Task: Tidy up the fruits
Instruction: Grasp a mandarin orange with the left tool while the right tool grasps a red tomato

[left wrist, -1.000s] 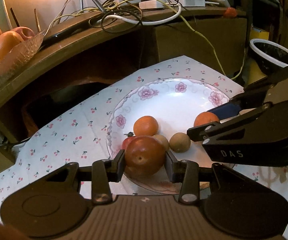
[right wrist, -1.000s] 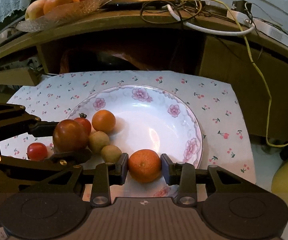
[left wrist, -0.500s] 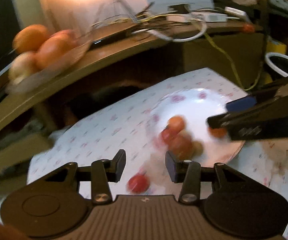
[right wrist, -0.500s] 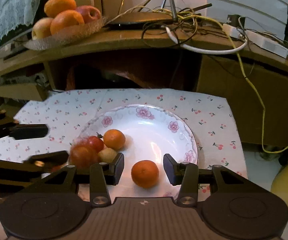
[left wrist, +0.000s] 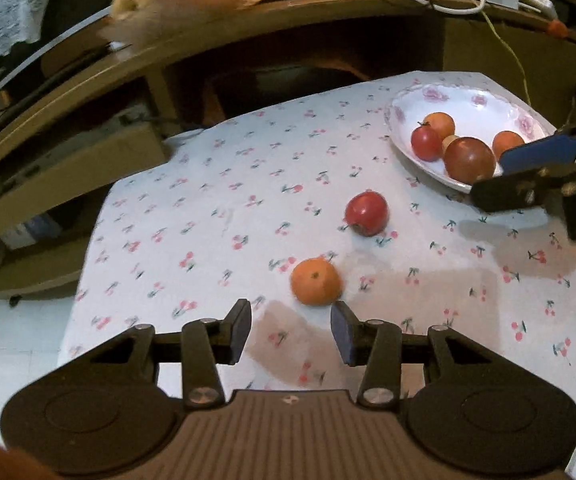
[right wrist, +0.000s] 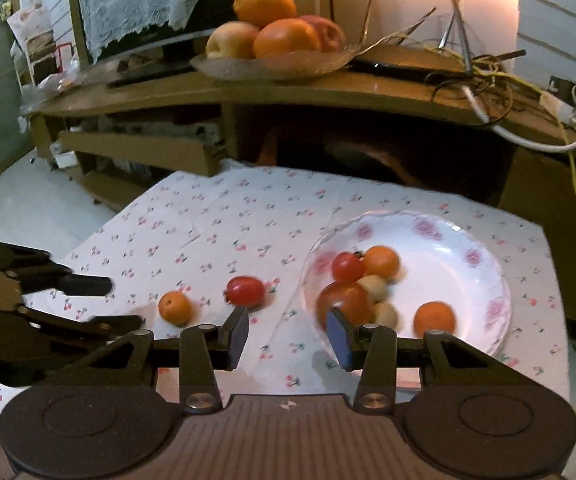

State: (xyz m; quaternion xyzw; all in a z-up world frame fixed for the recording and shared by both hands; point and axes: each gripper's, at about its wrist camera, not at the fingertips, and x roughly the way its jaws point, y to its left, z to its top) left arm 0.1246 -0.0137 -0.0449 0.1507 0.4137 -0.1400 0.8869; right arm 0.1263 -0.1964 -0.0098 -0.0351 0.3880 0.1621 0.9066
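The left gripper (left wrist: 291, 330) is released, its jaws having just been opening with nothing between them; a small orange (left wrist: 315, 281) lies on the cherry-print cloth (left wrist: 208, 216) just beyond its fingertips, slightly toward the right pad. Farther on lies a red tomato (left wrist: 367, 213), apart from the orange, toward the cloth's far right corner where the flowered plate (left wrist: 453, 98) sits. The right gripper (right wrist: 287, 334) is also released and empty, jaws just opened, over the cloth at the plate's near-left rim. The plate holds a large dark tomato (right wrist: 343, 302), a small red tomato (right wrist: 347, 267), two oranges and pale fruits.
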